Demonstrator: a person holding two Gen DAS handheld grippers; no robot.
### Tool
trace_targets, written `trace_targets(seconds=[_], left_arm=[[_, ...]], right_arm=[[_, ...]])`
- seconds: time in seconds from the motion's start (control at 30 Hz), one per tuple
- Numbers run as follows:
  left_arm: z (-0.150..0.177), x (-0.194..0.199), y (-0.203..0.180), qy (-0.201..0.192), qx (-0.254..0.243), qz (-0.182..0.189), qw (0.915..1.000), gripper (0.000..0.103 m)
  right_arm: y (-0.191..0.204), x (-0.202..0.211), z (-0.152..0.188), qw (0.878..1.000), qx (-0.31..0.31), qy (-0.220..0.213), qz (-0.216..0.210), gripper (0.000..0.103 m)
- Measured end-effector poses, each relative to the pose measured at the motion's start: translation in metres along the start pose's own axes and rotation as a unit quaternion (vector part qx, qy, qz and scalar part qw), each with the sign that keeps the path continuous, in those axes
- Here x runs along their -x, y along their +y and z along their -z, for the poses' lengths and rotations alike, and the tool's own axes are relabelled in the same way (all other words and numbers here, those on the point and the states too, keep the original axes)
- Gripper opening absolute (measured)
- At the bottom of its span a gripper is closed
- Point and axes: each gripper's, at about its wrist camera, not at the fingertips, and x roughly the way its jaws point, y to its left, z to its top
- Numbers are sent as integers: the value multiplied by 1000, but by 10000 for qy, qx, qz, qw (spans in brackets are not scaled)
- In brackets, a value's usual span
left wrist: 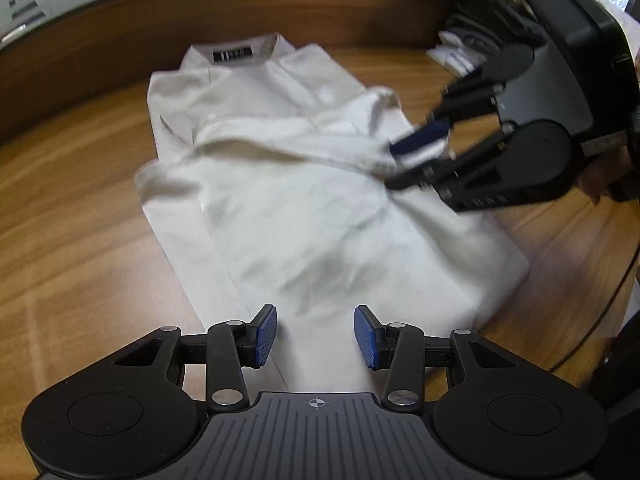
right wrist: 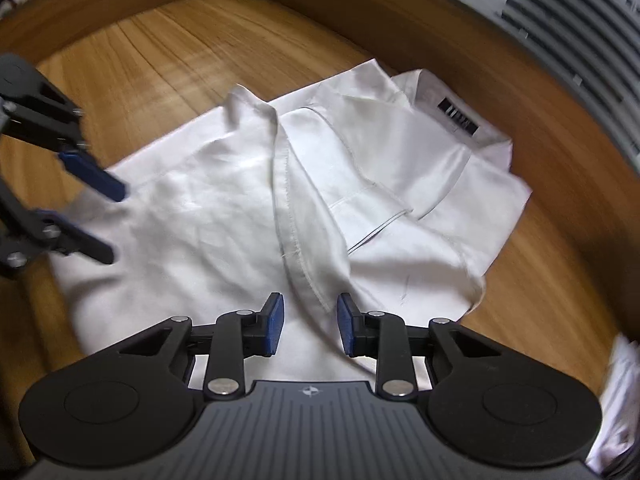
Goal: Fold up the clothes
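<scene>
Shirt count first: one white shirt point(left wrist: 288, 200) lies on the wooden tabletop point(left wrist: 80, 208), and it serves as the landmark for everything else. Its collar end, with one black label point(left wrist: 232, 55) stitched inside the neck, points toward the raised wooden back edge of the tabletop. The body is partly folded, with one sleeve or side panel turned across the chest so a stitched hem runs diagonally over the fabric, seen plainly in the right wrist view on the shirt point(right wrist: 320, 184).

Two grippers are in play. Left gripper point(left wrist: 316, 338) hovers at the shirt's hem end, opposite the collar, its jaws spread wide with only white cloth showing between the two blue pads and nothing pinched. From the right wrist camera the same tool, the left gripper point(right wrist: 106, 216), comes in at the shirt's lower corner, fingers apart.

Right gripper point(right wrist: 311, 330) sits over the folded-over hem near the middle of the shirt, jaws parted, the seam edge passing between the pads without being squeezed. Seen from the left wrist camera, the right gripper point(left wrist: 416, 160) is blurred at the shirt's side edge, its blue pad low against the fabric.

Beyond the shirt's collar-side corner, one heap of other clothes point(left wrist: 480, 32), dark and pale pieces mixed, sits on the tabletop; the number of garments in it cannot be told.
</scene>
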Motion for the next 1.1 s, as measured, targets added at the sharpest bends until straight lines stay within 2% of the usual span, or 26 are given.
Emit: trace_targets(seconds=[0.1,0.13,0.17,0.23,0.3,0.4,0.63,0.73,0.83,0.93,1.03,1.1], left_arm=[[7,-6,-2,131,-59,1,9999,46],[9,-8,-1,173,-50,6,9998,46],[10,-8,0,146,-40,18,9999,46],[11,-7,1,121,-17,37,9999,46],[11,-7,1,120,-19,43,9999,46],[10,-8,0,121,-51,44,9999,46],[10,-7,1,132,-38,56,9999,46],[9,-6,3,179,-77,20,9998,46],[11,4,6,151,-258,-88,9995,46],[16,18,10,115,-477,-123,9987,47],[24,32,11,142,-746,-107,9971,54],[31,38,9,152,-895,-75,9958,55]], right_arm=[[13,-5,1,9980,450,-23,440,32],[17,-6,2,9964,625,-21,572,29],[20,-7,3,9943,813,-12,691,18],[25,-6,5,9894,1141,-15,894,8],[21,-1,4,9882,1210,-48,936,4],[7,4,0,9875,1201,-66,1015,3],[-29,-5,-13,9881,1081,-23,1095,3],[-44,-10,-19,9898,822,-85,1158,12],[-55,2,-18,9949,452,-106,900,15],[-58,19,-9,9981,206,-153,561,23],[-44,40,8,9996,68,-168,231,30],[-33,52,21,9999,6,-144,42,31]])
